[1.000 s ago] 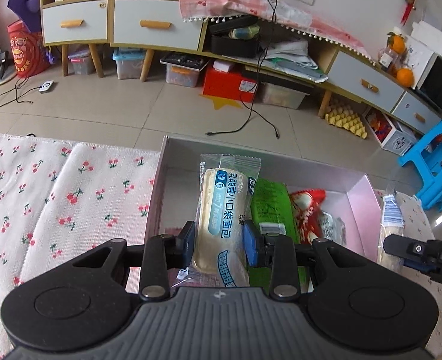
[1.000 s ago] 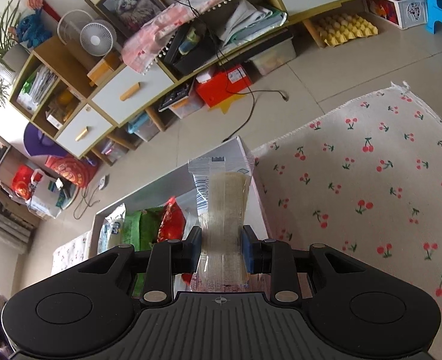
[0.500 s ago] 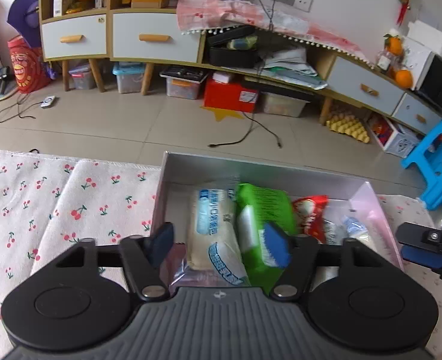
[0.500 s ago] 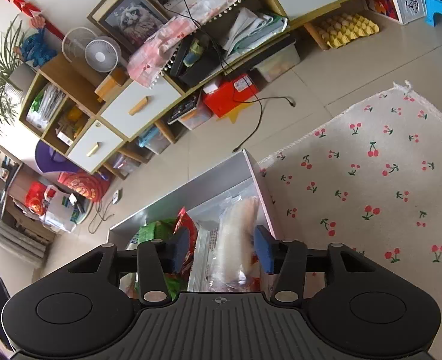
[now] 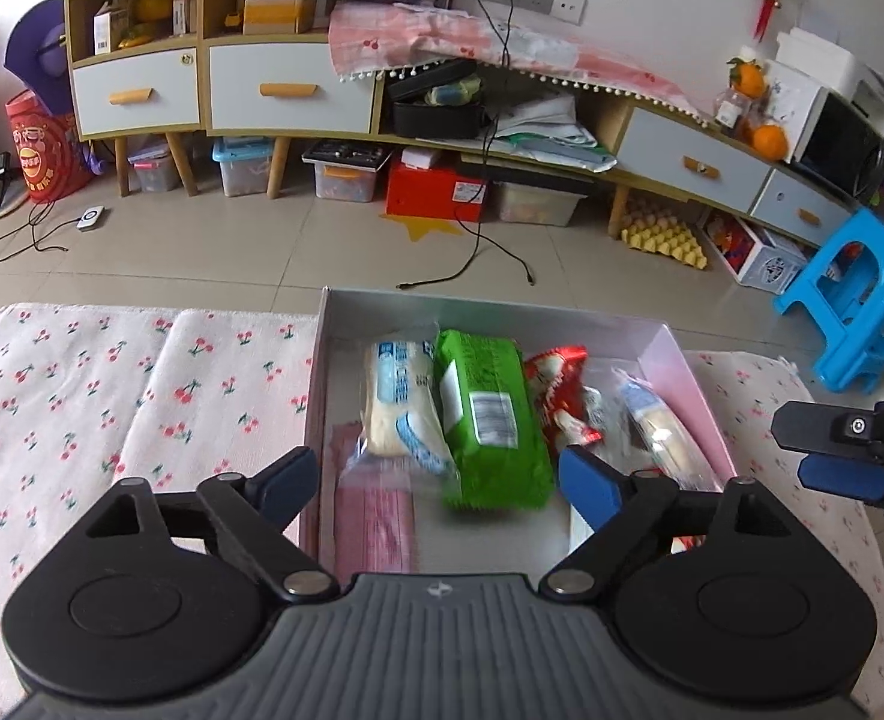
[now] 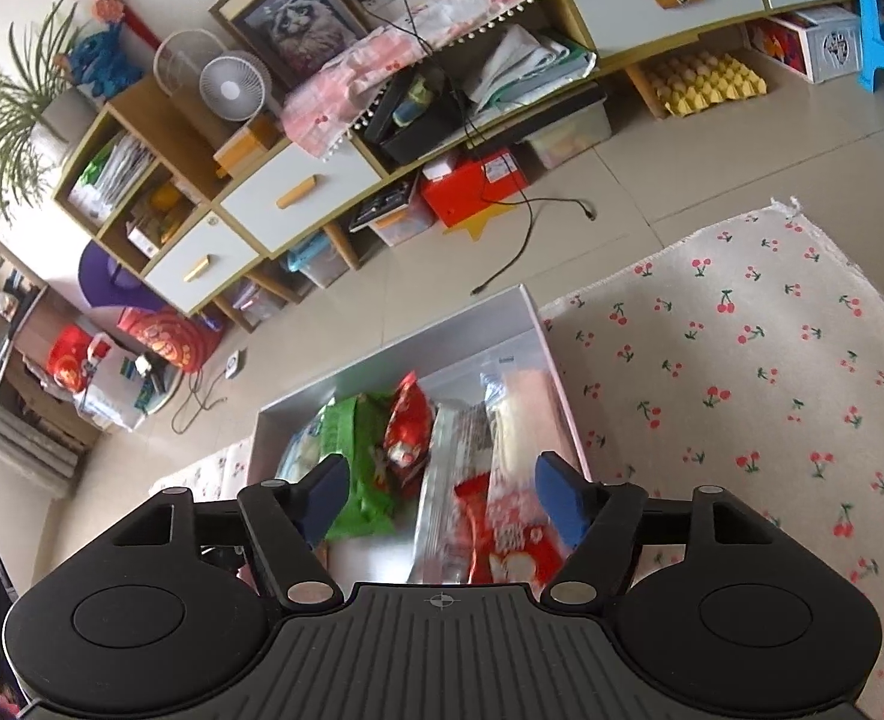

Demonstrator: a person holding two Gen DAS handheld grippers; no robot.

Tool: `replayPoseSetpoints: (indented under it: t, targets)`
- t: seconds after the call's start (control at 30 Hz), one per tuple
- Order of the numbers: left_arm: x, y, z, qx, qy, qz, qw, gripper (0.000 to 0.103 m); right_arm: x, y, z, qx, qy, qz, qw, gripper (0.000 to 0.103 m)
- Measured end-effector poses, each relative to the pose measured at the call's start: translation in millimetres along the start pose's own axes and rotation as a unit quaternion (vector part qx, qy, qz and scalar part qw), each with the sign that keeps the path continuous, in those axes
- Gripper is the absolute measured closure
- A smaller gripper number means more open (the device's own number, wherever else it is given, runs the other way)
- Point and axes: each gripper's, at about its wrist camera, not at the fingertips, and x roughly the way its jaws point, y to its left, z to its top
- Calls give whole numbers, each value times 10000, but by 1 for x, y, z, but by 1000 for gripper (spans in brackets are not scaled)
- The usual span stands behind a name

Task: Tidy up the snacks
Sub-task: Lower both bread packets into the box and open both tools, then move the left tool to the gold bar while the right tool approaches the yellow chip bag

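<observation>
Snacks: a white-blue bread pack, a green pack, a red wrapper and a clear pack lie side by side in the box.
Box: at the table's far edge, on the cherry cloth.
Left tongs: just opened wide, above the box, gripping nothing.
Right tongs: just opened too, empty, above the box's right side.

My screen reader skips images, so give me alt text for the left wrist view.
An open box on a cherry-print cloth holds a white-and-blue bread packet, a green packet, a red wrapper and a clear packet. The left gripper hangs open above them, holding nothing, its fingers just spread.
</observation>
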Motion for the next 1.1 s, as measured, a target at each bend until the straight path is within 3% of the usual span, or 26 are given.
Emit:
replayPoseSetpoints:
  t: [0.3, 0.93, 1.1]
  targets:
    - [-29, 1, -19, 71, 153, -54, 9998, 5, -32, 17, -24, -214, 166, -165, 9995, 23]
    - [-68, 27, -73, 82, 348, -52, 9993, 1, -62, 26, -83, -572, 605, -455, 9955, 15]
    - [-68, 31, -94, 618, 240, -91, 9978, 1, -58, 15, -106, -669, 750, -446, 9939, 14]
